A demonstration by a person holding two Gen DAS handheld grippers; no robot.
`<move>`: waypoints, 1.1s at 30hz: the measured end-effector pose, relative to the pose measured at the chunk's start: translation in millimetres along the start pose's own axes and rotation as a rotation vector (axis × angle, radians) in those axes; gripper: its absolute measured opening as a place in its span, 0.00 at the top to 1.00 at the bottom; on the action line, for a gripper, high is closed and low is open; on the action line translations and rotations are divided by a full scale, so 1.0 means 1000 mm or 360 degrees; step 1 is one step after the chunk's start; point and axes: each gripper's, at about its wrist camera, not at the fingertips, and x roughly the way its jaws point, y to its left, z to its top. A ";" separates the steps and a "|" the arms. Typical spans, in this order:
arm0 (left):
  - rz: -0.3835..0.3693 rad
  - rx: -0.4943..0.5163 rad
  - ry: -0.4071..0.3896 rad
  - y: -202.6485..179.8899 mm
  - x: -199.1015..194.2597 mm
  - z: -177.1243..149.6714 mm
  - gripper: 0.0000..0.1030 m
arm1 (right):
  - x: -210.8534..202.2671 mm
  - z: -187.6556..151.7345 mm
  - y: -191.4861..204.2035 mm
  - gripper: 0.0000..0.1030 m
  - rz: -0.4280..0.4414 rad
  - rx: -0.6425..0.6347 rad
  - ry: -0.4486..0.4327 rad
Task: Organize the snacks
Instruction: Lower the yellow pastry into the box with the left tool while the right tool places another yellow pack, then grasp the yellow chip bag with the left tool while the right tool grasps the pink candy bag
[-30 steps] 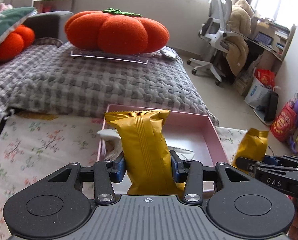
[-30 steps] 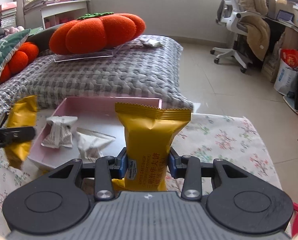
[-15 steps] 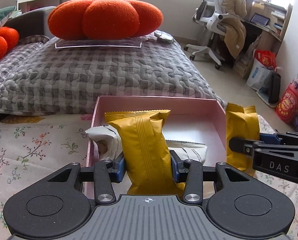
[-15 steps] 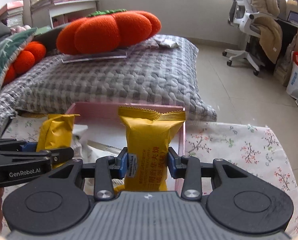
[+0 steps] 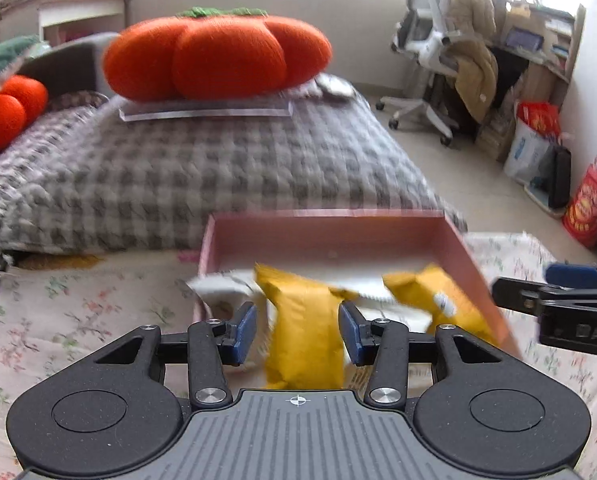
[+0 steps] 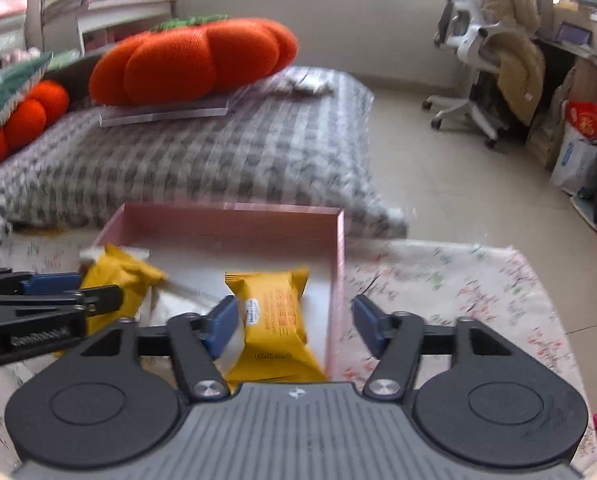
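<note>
Both yellow packs are in the pink box (image 6: 340, 240) now; the left pack (image 5: 304, 332) sits low in the middle of the left view and the right pack (image 6: 276, 316) lies near the box's right wall in the right view; some white packs (image 5: 226, 284) lie under and beside them. The left gripper (image 5: 296, 332) has just been opening; its jaws stand a little apart from the pack between them and do not press it. The right gripper (image 6: 290, 320) has just been opening too; its jaws are wide and its pack lies loose between them. So this drop looks done; I see no more snacks on the flowery table (image 6: 458, 292), but much of it is hidden. Behind the box is a grey bed (image 5: 218, 168) with an orange pumpkin pillow (image 5: 218, 56); nothing blocks the box.
</note>
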 end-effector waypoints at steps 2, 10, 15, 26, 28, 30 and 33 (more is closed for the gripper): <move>0.0023 -0.0052 -0.0022 0.006 -0.009 0.004 0.54 | -0.010 0.005 -0.007 0.30 0.0014 0.0061 -0.0029; 0.0070 -0.0168 -0.0053 0.021 -0.048 0.007 0.54 | -0.047 0.009 -0.014 0.11 0.0035 0.0131 -0.0097; 0.0035 -0.0234 -0.0008 0.022 -0.069 -0.001 0.51 | -0.081 0.008 -0.015 0.01 0.0058 0.0135 -0.0209; 0.0027 -0.0222 0.0138 0.011 -0.096 -0.041 0.36 | -0.119 -0.005 -0.022 0.00 0.0027 0.0145 -0.0266; 0.0037 -0.0190 0.0152 0.008 -0.095 -0.045 0.33 | -0.122 -0.009 -0.025 0.00 0.0056 0.0196 -0.0271; 0.0061 -0.0158 0.0173 0.006 -0.091 -0.049 0.31 | -0.121 -0.013 -0.024 0.00 0.0086 0.0212 -0.0246; 0.0060 -0.0163 0.0229 0.004 -0.084 -0.051 0.31 | -0.108 -0.015 -0.019 0.01 0.0104 0.0178 -0.0132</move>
